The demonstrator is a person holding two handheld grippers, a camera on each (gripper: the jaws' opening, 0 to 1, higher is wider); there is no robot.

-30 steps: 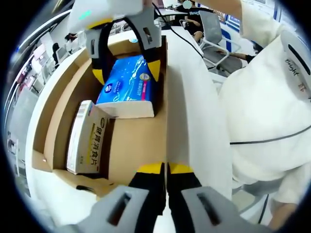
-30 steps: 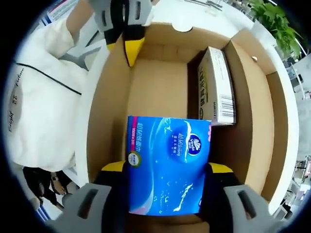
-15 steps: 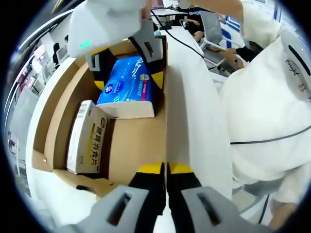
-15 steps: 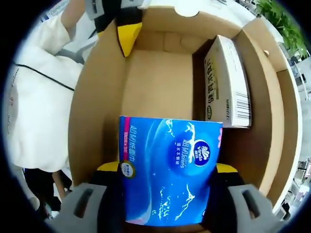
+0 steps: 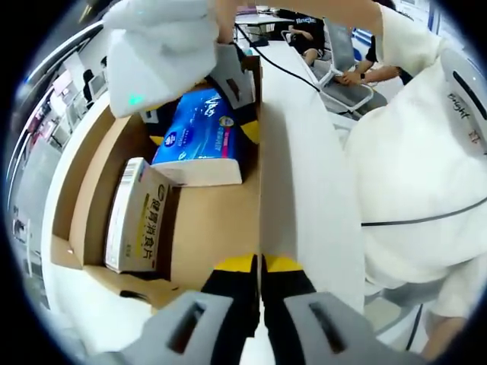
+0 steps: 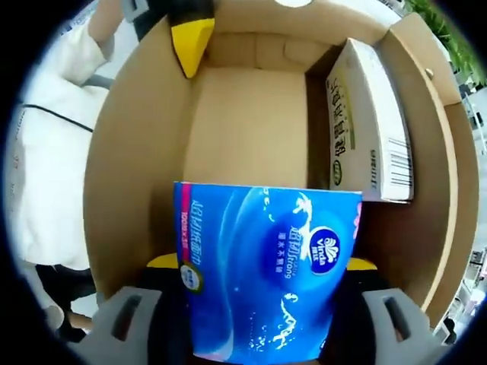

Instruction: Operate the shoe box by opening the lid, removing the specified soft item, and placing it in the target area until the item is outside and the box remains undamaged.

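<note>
Inside open shoe box [image 6: 137, 144]: tissue pack [image 6: 266, 266], carton [image 6: 369, 125].

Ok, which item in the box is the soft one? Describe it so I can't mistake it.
Look inside the open cardboard box. The soft item is the blue plastic-wrapped tissue pack, between the right gripper fingers. Its only neighbour, a stiff white carton with a barcode, stands against the side wall.

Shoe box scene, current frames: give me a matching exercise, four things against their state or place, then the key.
Things:
1. blue tissue pack
2. white carton
3. left gripper
4. shoe box

States:
A. shut on the box's side wall
B. open, lid off
C. lying along the inner wall, barcode showing
D. clamped between the right gripper jaws

Pairs: 1-D, 2-C, 3-A, 4-B
</note>
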